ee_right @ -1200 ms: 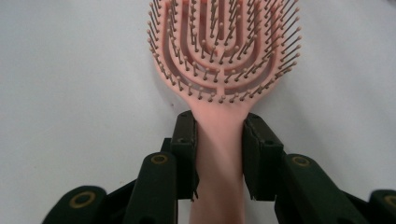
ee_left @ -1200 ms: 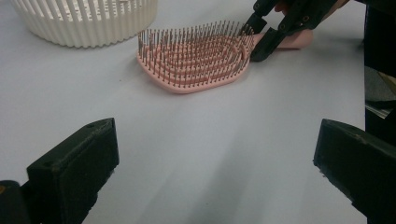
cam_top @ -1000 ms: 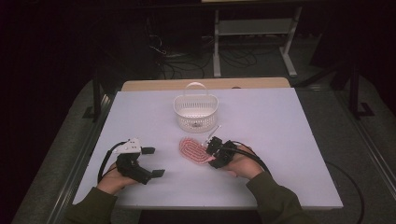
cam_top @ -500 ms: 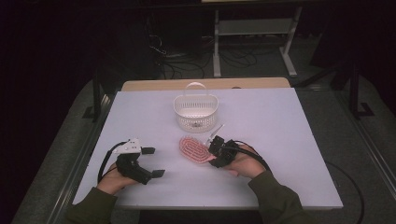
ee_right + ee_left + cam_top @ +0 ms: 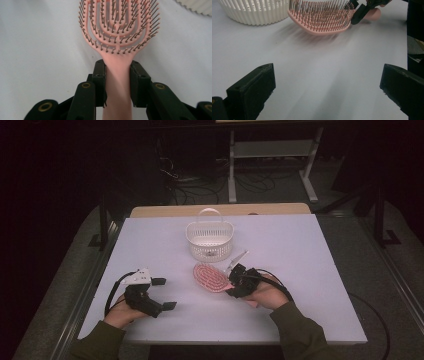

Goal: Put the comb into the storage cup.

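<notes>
A pink hairbrush [image 5: 210,277] with its bristles up lies near the middle of the white table [image 5: 310,270]. My right gripper [image 5: 234,281] is shut on its handle; the right gripper view shows both pads pressed against the pink handle [image 5: 117,75], with the bristled head [image 5: 120,25] reaching away from me. My left gripper [image 5: 164,294] rests open at the table's front left, nothing between its fingers [image 5: 252,87]. From it I see the hairbrush [image 5: 322,17] raised a little off the table, casting a shadow. A white slatted basket [image 5: 210,239] stands just behind the brush.
The basket [image 5: 254,12] has a loop handle and a small item inside. A light wooden board [image 5: 220,210] borders the table's far edge. Dark floor, cables and a metal stand lie beyond.
The brush and my right gripper have shifted only slightly. My left gripper has kept still.
</notes>
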Demonstrator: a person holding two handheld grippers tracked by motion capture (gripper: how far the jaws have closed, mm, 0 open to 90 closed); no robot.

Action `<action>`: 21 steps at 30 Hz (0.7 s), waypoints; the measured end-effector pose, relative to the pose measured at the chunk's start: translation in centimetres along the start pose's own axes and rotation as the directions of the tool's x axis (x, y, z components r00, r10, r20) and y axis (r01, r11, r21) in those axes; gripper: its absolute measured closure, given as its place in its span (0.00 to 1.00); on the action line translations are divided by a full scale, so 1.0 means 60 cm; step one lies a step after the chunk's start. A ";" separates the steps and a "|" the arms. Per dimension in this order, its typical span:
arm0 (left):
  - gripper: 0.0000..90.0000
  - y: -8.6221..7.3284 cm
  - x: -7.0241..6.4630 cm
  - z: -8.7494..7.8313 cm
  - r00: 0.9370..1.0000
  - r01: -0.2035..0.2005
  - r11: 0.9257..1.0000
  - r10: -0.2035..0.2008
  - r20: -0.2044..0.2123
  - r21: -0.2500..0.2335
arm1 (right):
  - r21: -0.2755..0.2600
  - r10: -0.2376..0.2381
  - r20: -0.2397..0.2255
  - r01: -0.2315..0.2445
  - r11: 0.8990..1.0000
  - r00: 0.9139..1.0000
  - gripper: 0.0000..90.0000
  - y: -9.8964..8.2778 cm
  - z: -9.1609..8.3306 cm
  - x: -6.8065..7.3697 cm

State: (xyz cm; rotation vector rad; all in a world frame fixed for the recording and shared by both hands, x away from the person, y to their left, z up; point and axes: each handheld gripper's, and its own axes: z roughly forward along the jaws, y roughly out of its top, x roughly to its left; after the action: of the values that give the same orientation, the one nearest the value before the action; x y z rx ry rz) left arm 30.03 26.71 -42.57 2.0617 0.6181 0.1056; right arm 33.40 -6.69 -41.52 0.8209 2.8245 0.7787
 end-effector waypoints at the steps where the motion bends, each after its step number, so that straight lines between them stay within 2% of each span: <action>1: 0.00 0.000 0.000 0.000 1.000 0.000 1.000 0.000 0.000 0.000 | -0.004 -0.001 0.000 0.001 1.000 1.000 0.77 -0.001 -0.002 -0.001; 12: 0.00 0.000 0.000 0.002 1.000 0.000 1.000 0.000 -0.001 0.004 | -0.087 0.013 -0.009 -0.014 0.996 1.000 0.77 -0.013 -0.027 -0.010; 17: 0.00 0.001 0.000 0.002 1.000 -0.001 1.000 0.001 -0.005 0.004 | -0.138 0.013 -0.004 -0.014 0.990 1.000 0.77 -0.017 -0.039 -0.012; 21: 0.00 0.006 0.000 0.001 1.000 0.019 1.000 -0.018 0.013 -0.022 | -0.179 0.012 0.001 -0.011 0.984 1.000 0.77 -0.022 -0.049 -0.015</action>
State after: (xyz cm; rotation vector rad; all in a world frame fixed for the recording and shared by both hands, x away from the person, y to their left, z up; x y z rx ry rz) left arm 30.18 26.54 -42.32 2.0333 0.6256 0.0887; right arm 32.88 -9.45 -39.71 0.8093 2.6998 1.0153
